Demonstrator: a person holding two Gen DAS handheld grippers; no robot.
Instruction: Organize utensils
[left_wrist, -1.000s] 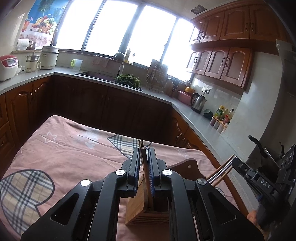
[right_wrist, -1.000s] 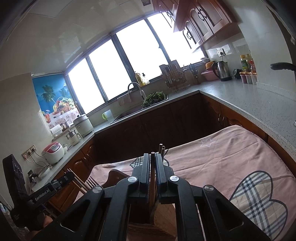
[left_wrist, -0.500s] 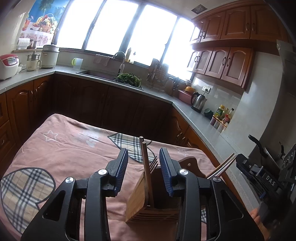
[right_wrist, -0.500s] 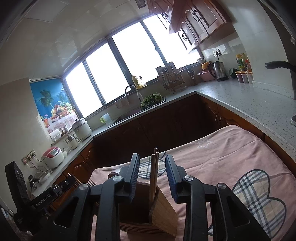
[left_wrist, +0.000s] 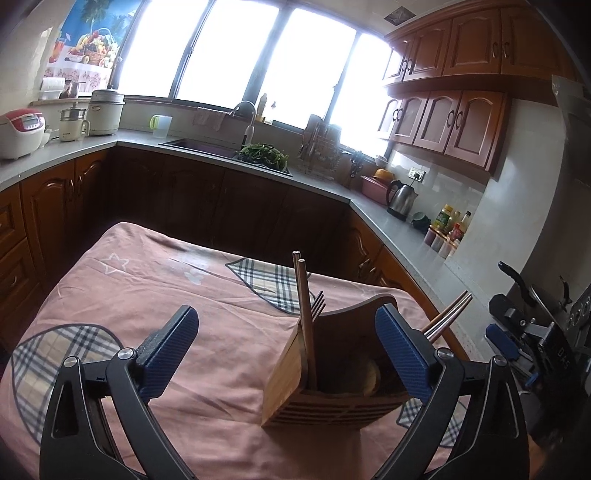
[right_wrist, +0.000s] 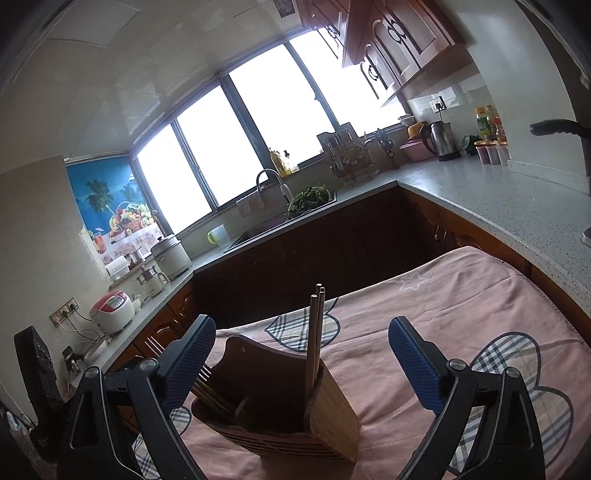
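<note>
A wooden utensil holder (left_wrist: 332, 373) stands on the pink tablecloth (left_wrist: 155, 295). Brown chopsticks (left_wrist: 304, 314) stand upright in its near compartment, with fork tines (left_wrist: 318, 303) behind them. More chopsticks (left_wrist: 448, 314) lean out of its right side. My left gripper (left_wrist: 288, 347) is open and empty, its blue pads either side of the holder. In the right wrist view the holder (right_wrist: 284, 398) shows with upright chopsticks (right_wrist: 316, 332). My right gripper (right_wrist: 303, 362) is open and empty around it. The right gripper's body (left_wrist: 532, 339) shows at the right of the left wrist view.
A grey counter (left_wrist: 369, 206) with brown cabinets wraps around the table. On it are a sink with greens (left_wrist: 264, 153), a kettle (left_wrist: 400, 197), a dish rack (right_wrist: 347, 155), bottles (left_wrist: 448, 225) and rice cookers (left_wrist: 22, 131).
Both grippers were shut on chopsticks in the holder a second ago. Both have opened wide and let go; the chopsticks now stand free in the holder.
</note>
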